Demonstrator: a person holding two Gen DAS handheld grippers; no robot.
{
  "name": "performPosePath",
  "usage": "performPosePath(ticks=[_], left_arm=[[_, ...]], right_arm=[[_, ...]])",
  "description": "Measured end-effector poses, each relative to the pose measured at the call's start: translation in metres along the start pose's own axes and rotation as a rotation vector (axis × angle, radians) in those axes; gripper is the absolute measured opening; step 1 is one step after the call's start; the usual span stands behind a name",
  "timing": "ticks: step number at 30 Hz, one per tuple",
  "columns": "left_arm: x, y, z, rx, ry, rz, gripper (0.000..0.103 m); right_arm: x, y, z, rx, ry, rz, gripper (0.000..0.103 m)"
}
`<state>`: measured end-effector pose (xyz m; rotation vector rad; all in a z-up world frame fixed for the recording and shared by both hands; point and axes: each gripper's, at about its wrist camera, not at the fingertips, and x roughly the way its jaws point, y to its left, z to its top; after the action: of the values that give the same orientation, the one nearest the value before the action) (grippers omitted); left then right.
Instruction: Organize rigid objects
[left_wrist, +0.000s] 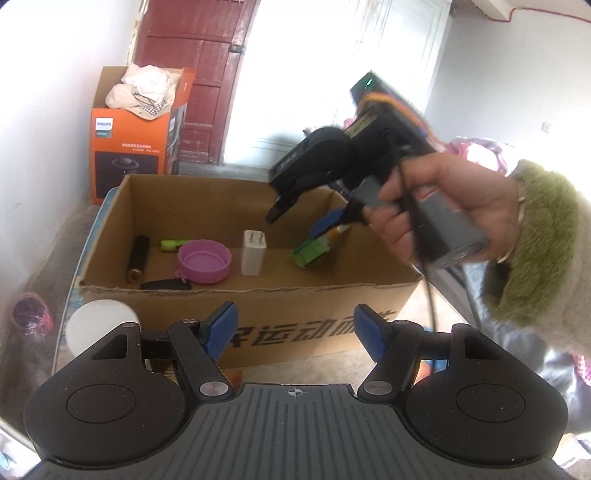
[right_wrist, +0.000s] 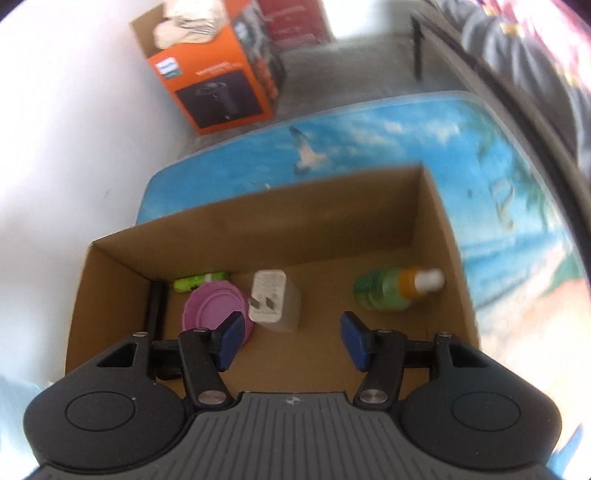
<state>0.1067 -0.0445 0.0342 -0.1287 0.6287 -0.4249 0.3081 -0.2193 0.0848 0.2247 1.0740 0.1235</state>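
Note:
An open cardboard box (left_wrist: 258, 306) sits on a beach-print table top (right_wrist: 388, 133). Inside lie a green bottle with an orange neck and white cap (right_wrist: 391, 291), a white charger plug (right_wrist: 273, 299), a purple round lid (right_wrist: 210, 306), a small lime-green item (right_wrist: 199, 281) and a black cylinder (left_wrist: 138, 256). My right gripper (right_wrist: 291, 339) hangs open over the box floor with nothing between its pads; the bottle lies apart from it, to the right. In the left wrist view a hand holds that right gripper (left_wrist: 301, 221) above the bottle (left_wrist: 312, 251). My left gripper (left_wrist: 295, 332) stands open in front of the box's near wall.
A white round object (left_wrist: 99, 325) stands outside the box at its near left corner. A flat black item (left_wrist: 166, 284) lies in the box beside the lid. An orange carton (left_wrist: 129, 136) filled with cloth stands on the floor by a red door (left_wrist: 195, 74).

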Motion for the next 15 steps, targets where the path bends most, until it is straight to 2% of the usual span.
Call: performPosePath(ticks=[4,11,13,15], left_arm=[[0.000,0.006,-0.002,-0.017,-0.002,-0.008,0.069],[0.005,0.002,-0.003,-0.004,0.009,-0.034,0.069],[0.005,-0.001,-0.005,0.013,0.010,-0.032,0.069],[0.006,-0.004,-0.007,0.032,0.013,-0.022,0.069]], right_arm=[[-0.029,-0.005,0.002,-0.068,-0.085,-0.032,0.060],[-0.033,-0.019,0.003,-0.104,-0.092,-0.081,0.060],[-0.031,-0.013,0.000,-0.177,-0.110,-0.103,0.060],[-0.028,-0.001,-0.005,-0.305,-0.132,-0.139,0.060]])
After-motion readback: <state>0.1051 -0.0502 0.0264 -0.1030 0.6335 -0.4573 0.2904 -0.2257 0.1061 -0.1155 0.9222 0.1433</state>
